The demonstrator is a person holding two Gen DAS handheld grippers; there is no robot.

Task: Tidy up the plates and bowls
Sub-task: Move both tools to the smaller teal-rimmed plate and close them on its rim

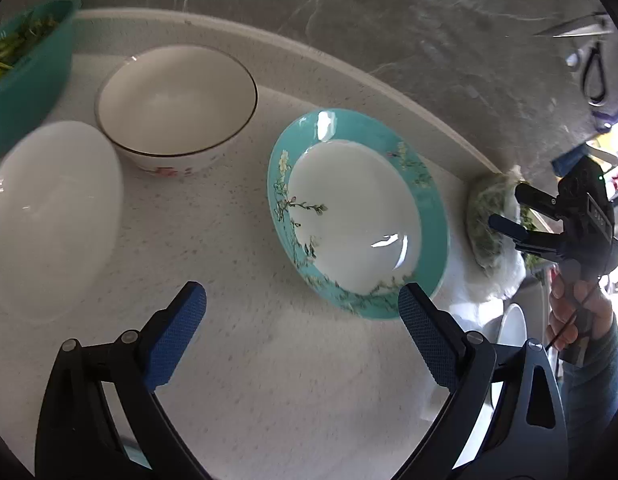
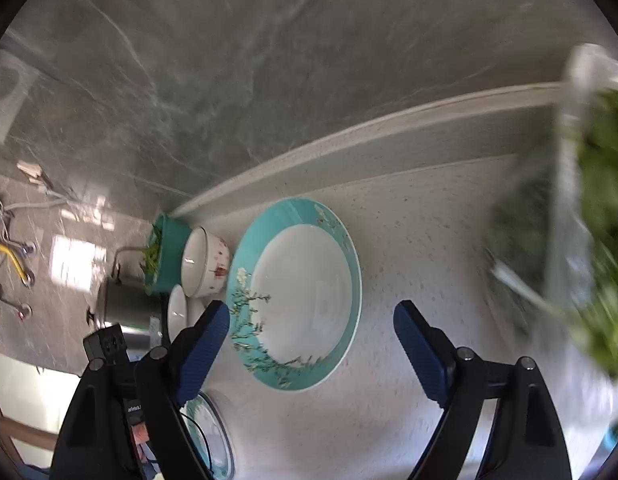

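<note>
A teal-rimmed floral plate (image 1: pixel 359 216) lies on the speckled white counter (image 1: pixel 269 360); it also shows in the right wrist view (image 2: pixel 301 292). A white bowl with a dark rim and red flowers (image 1: pixel 175 106) stands behind it to the left, also in the right wrist view (image 2: pixel 205 262). A plain white dish (image 1: pixel 49 216) lies at the left. My left gripper (image 1: pixel 301 320) is open and empty, just in front of the plate. My right gripper (image 2: pixel 311 332) is open and empty over the plate's near rim; it shows in the left wrist view (image 1: pixel 509 210).
A teal bowl of greens (image 1: pixel 25 68) stands at the back left. A bag of greens (image 1: pixel 493 224) lies right of the plate, close and blurred in the right wrist view (image 2: pixel 597 220). A grey marble wall (image 1: pixel 349 20) backs the counter. Another teal-patterned dish (image 2: pixel 209 436) sits low.
</note>
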